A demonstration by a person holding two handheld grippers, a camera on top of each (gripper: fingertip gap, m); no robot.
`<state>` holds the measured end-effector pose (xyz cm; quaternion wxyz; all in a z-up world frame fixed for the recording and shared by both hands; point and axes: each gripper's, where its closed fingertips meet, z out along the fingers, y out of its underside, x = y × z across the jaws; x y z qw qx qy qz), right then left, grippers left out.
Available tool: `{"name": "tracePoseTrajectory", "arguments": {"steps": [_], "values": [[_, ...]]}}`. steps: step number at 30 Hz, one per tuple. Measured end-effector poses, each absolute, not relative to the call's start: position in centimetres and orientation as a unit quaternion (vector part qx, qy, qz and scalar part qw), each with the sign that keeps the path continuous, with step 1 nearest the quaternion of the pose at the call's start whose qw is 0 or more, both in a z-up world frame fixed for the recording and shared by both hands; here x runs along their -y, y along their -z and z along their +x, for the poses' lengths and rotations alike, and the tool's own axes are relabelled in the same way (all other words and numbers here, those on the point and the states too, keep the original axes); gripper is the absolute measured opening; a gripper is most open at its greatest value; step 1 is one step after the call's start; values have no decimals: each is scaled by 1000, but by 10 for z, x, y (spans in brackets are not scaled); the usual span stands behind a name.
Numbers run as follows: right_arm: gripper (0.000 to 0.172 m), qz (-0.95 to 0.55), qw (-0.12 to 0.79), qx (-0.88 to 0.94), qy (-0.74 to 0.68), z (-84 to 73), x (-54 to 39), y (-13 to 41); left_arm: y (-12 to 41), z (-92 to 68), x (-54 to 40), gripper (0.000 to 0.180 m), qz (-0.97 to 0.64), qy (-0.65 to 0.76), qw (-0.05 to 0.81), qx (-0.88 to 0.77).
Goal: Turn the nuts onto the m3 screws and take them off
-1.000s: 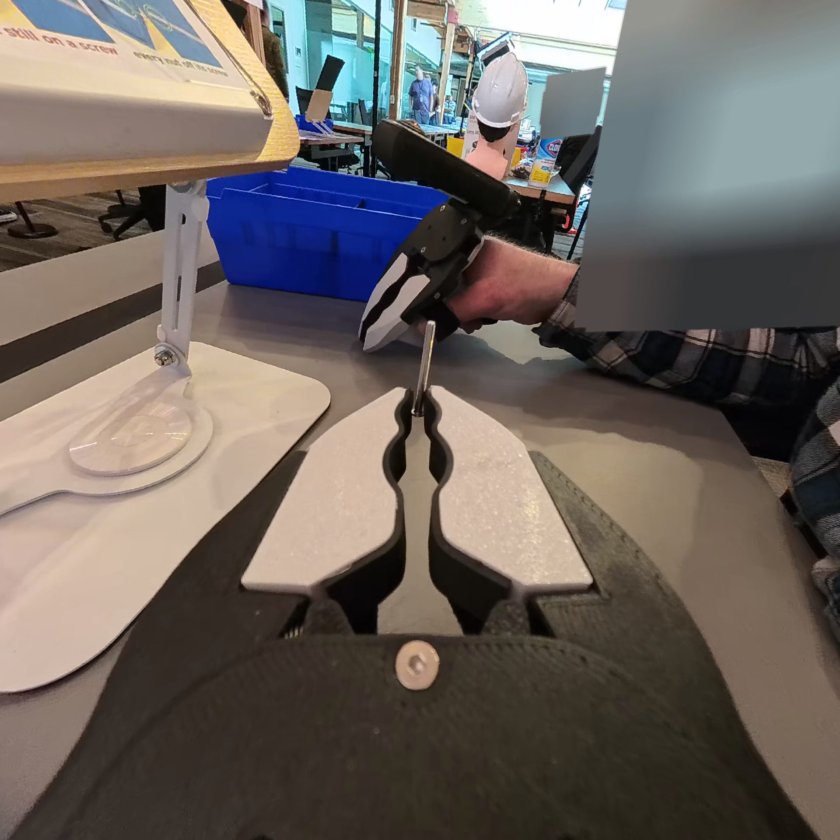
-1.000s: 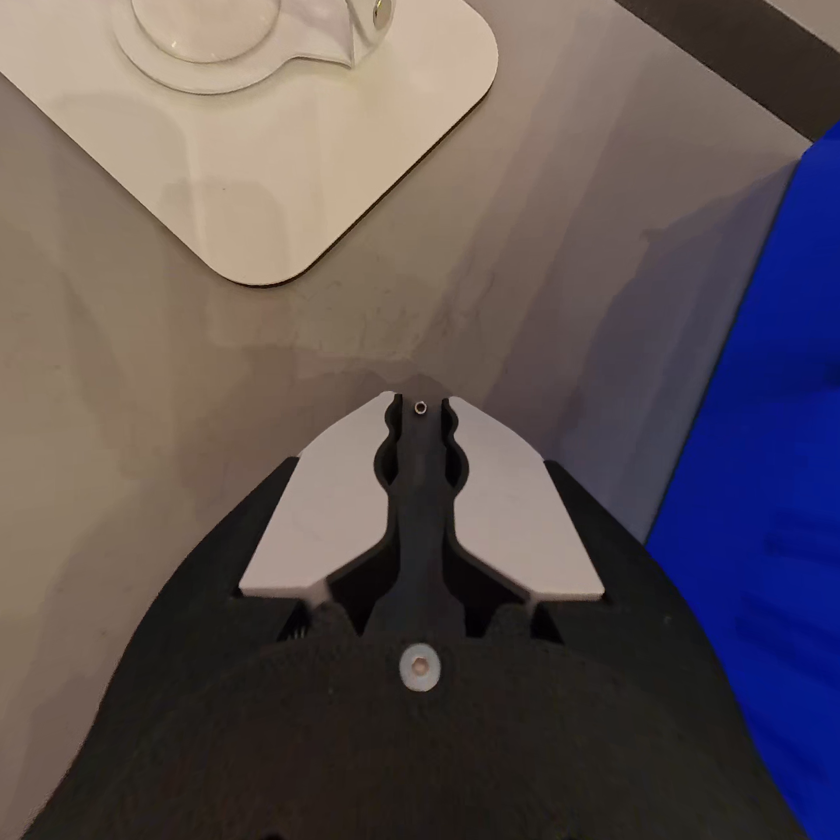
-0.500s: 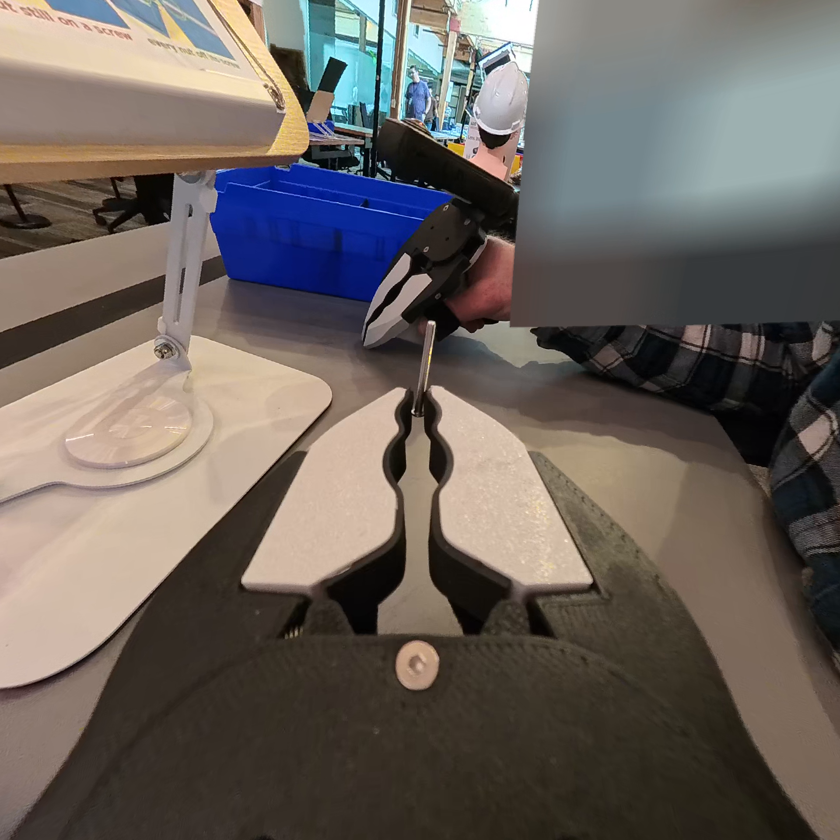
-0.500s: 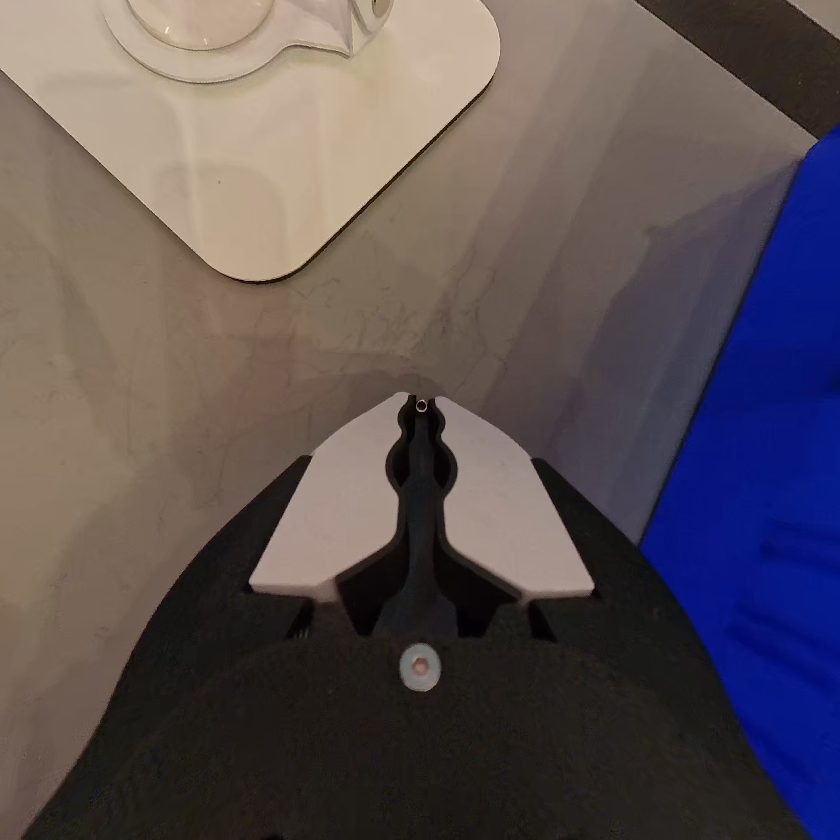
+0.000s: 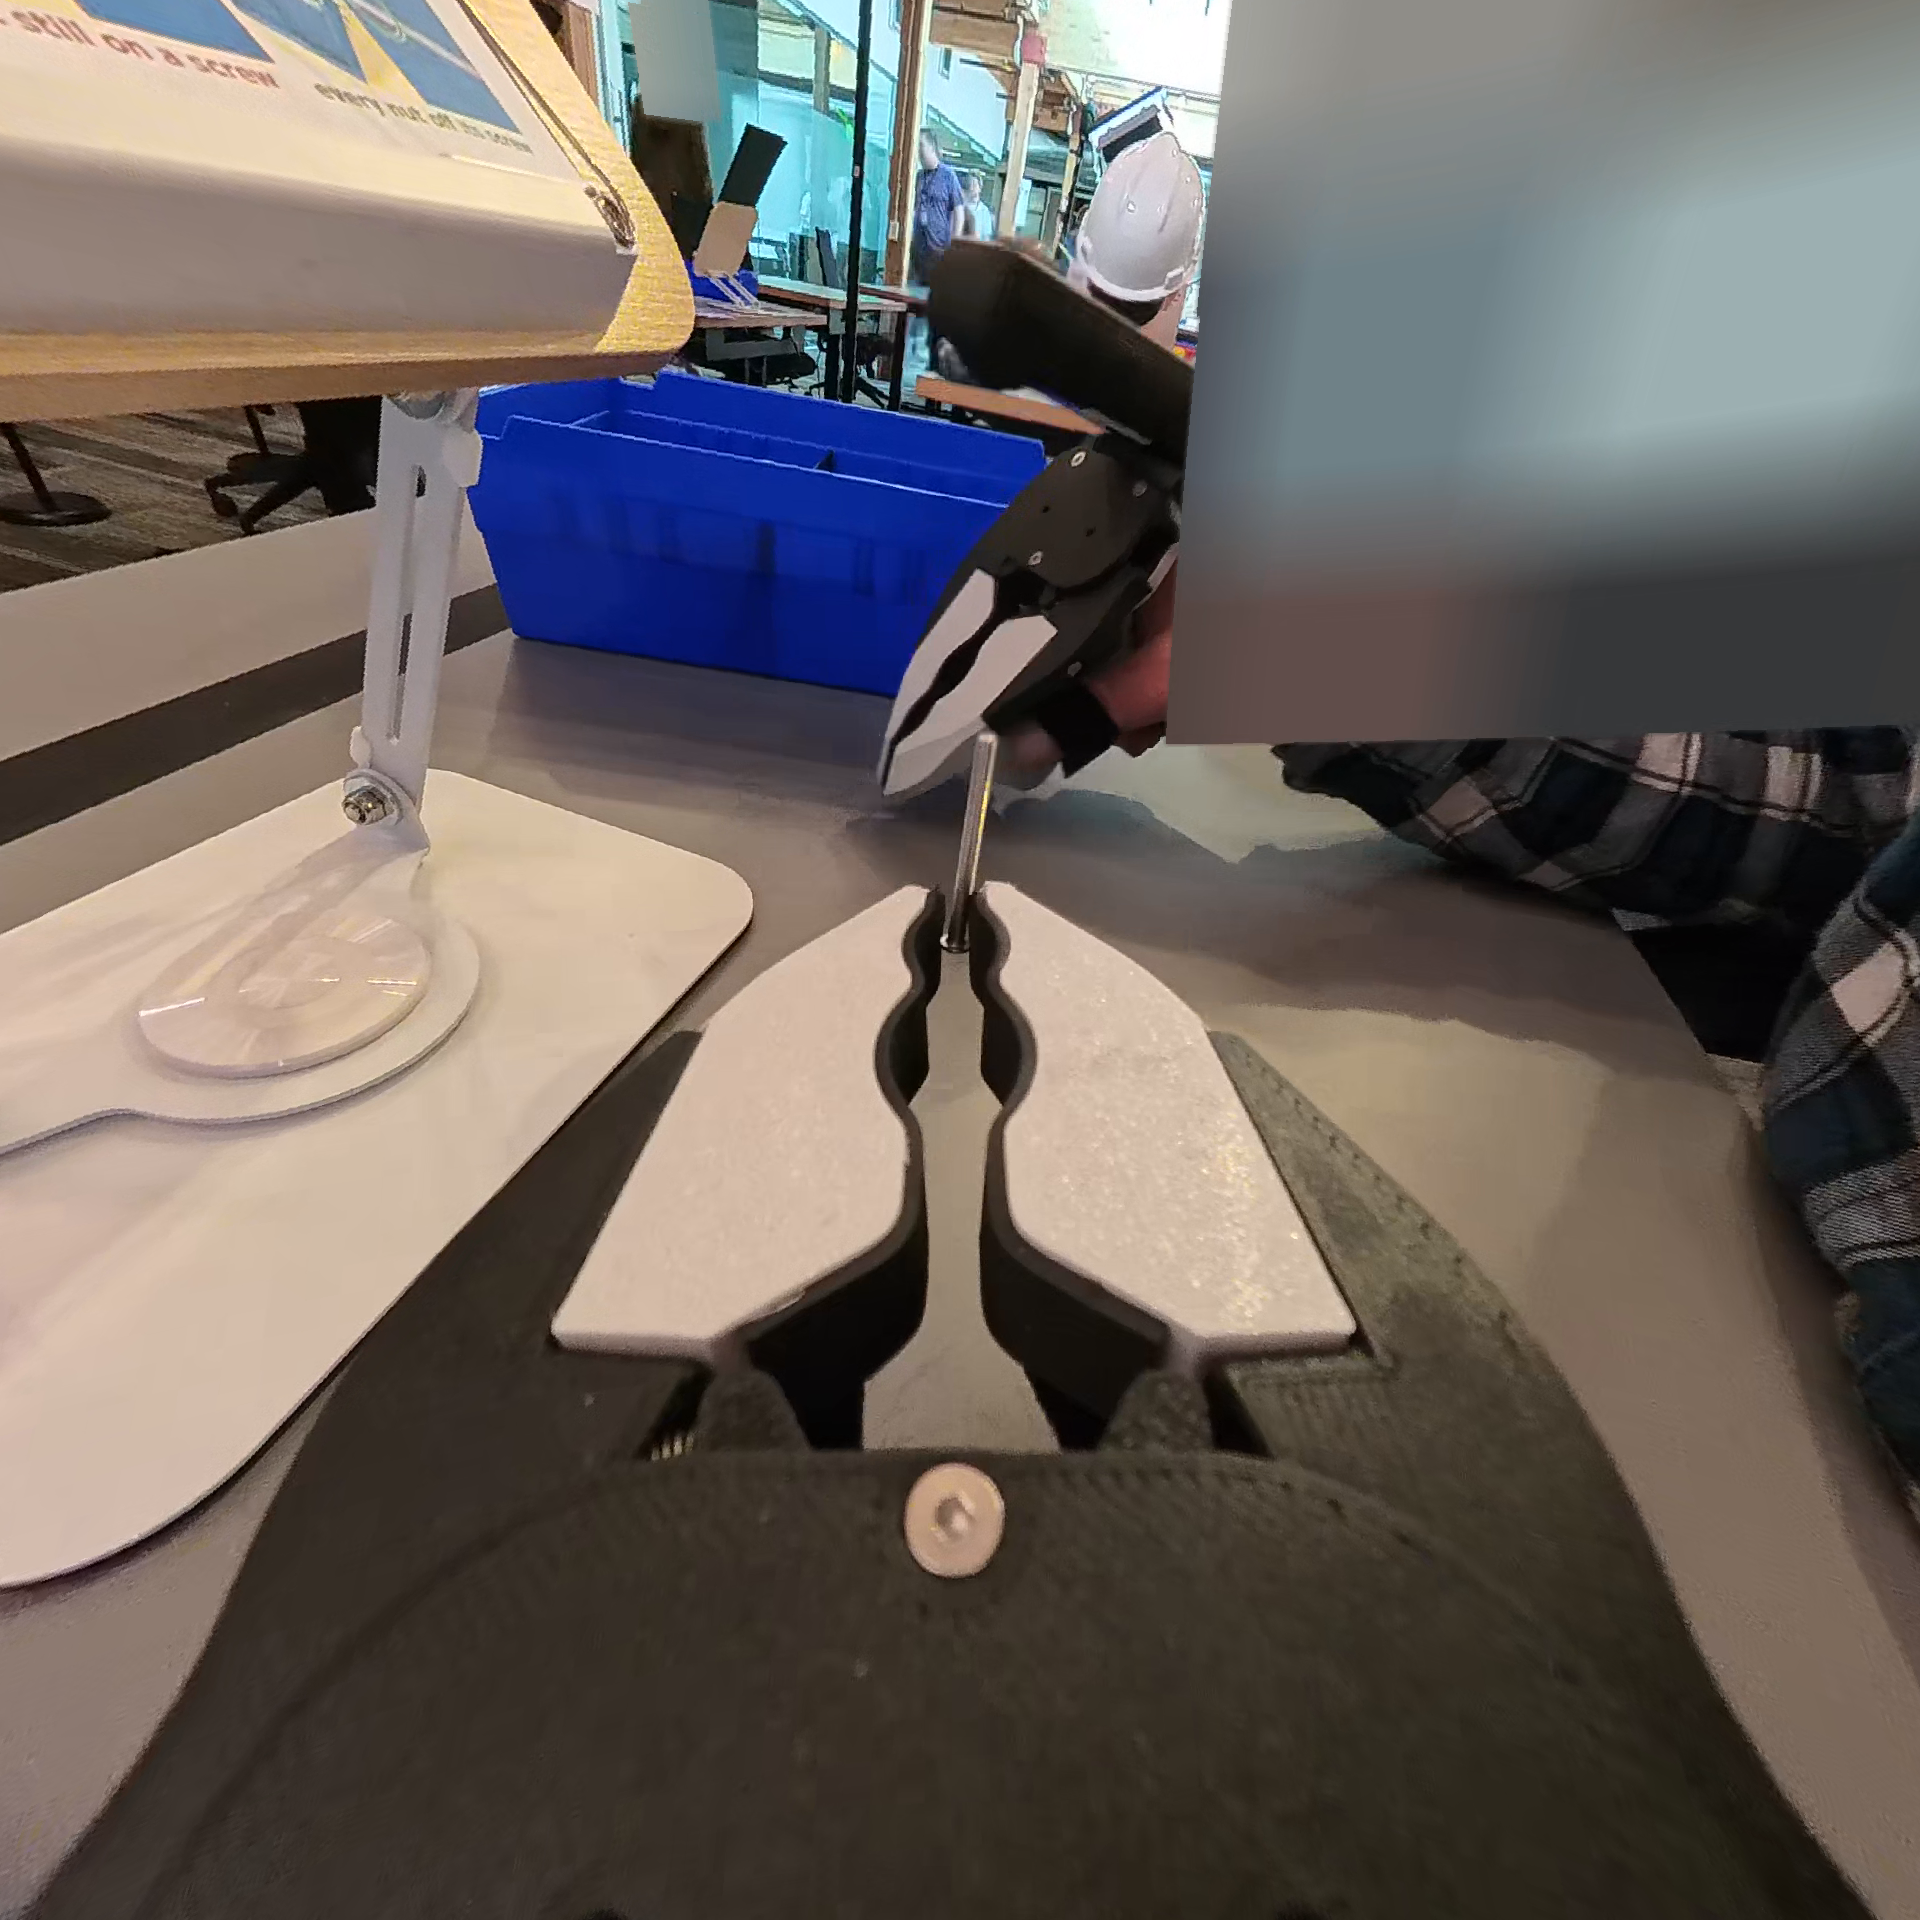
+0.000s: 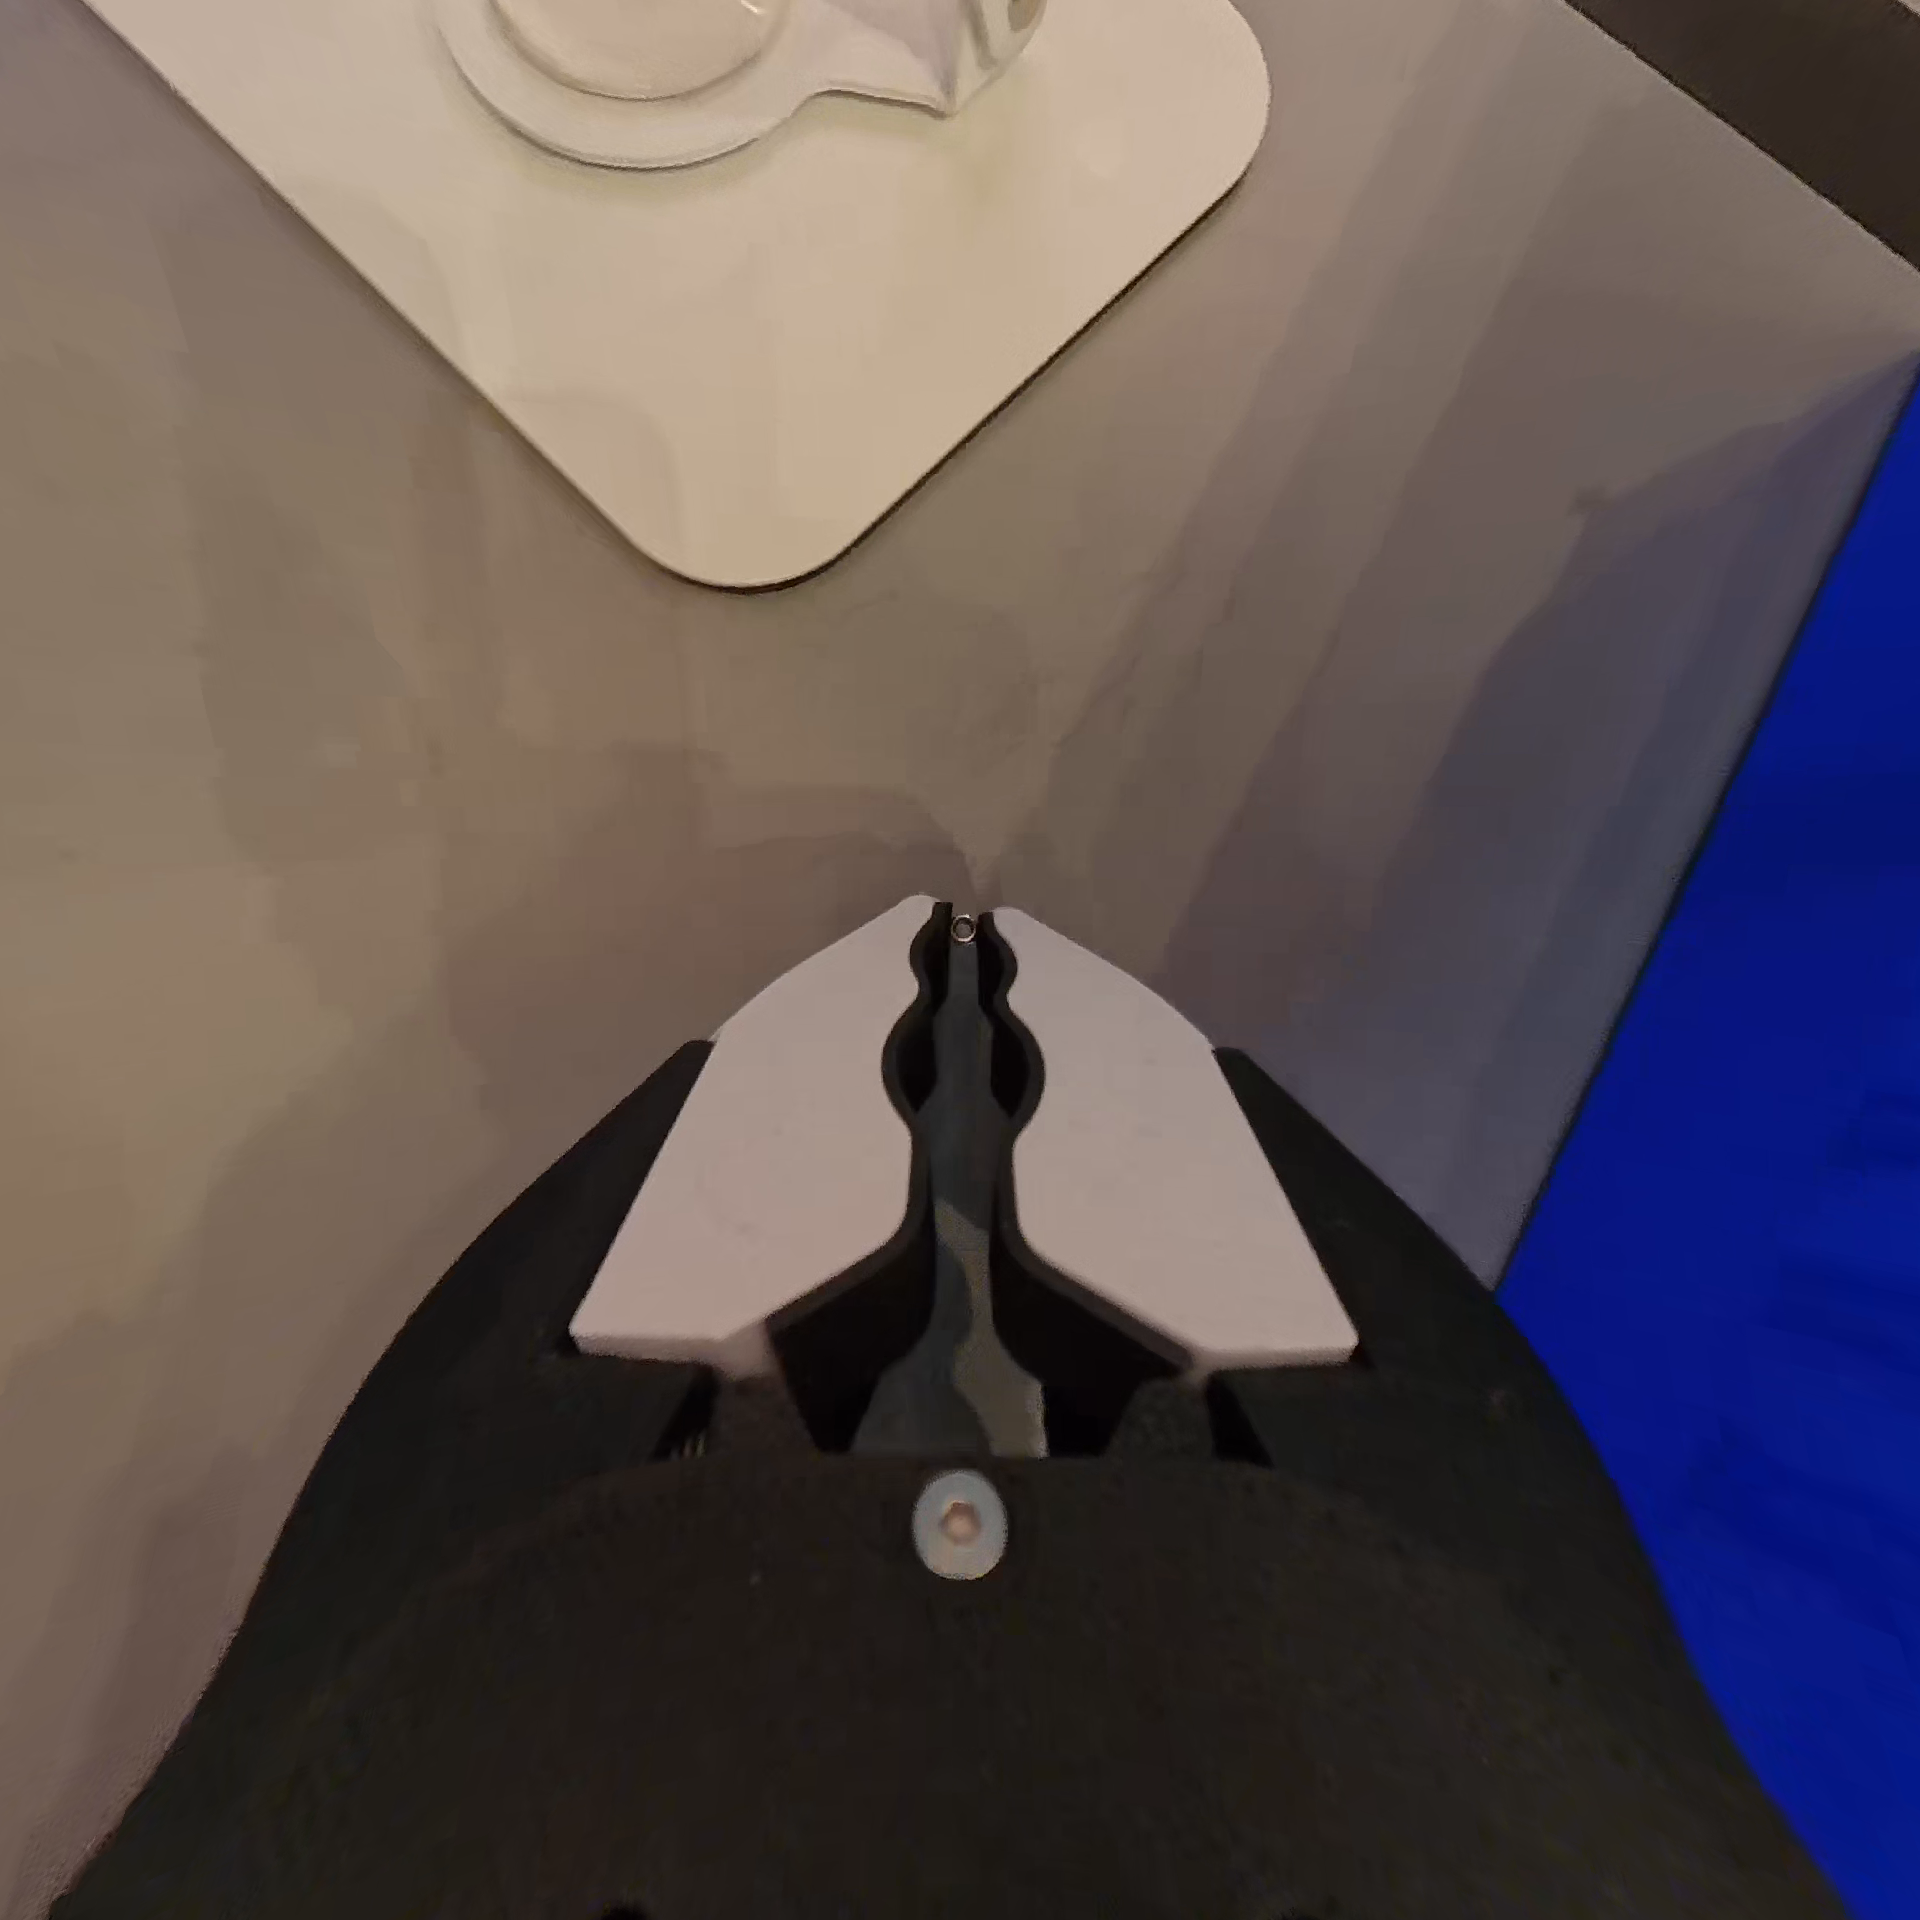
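We see a grey table point(image 5: 1403, 1049) running right across both views, smooth and faintly mottled. On it sits a white flat stand base point(image 5: 582, 935) with rounded corners, and its corner point(image 6: 790, 499) shows from above too. Beyond that a blue bin point(image 5: 727, 561) rests directly on the tabletop. A plaid sleeve point(image 5: 1621, 821) lies along the far right edge.

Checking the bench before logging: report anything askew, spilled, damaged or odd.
Nothing spilled or damaged. One oddity: a thin metal rod stands upright off the table, pinched low by the left claw, with the right claw at its top.
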<state>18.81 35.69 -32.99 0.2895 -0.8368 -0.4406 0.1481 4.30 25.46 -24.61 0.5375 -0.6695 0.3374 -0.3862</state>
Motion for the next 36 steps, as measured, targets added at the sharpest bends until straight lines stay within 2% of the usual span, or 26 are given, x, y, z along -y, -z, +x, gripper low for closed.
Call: {"name": "tracePoseTrajectory", "arguments": {"steps": [14, 36], "values": [[5, -786, 278, 517, -193, 147, -244, 313, 248, 51, -249, 4, -666, 368, 540, -361], [5, -755, 299, 557, -173, 133, -187, 317, 257, 61, -238, 4, -661, 321, 541, -409]]}}
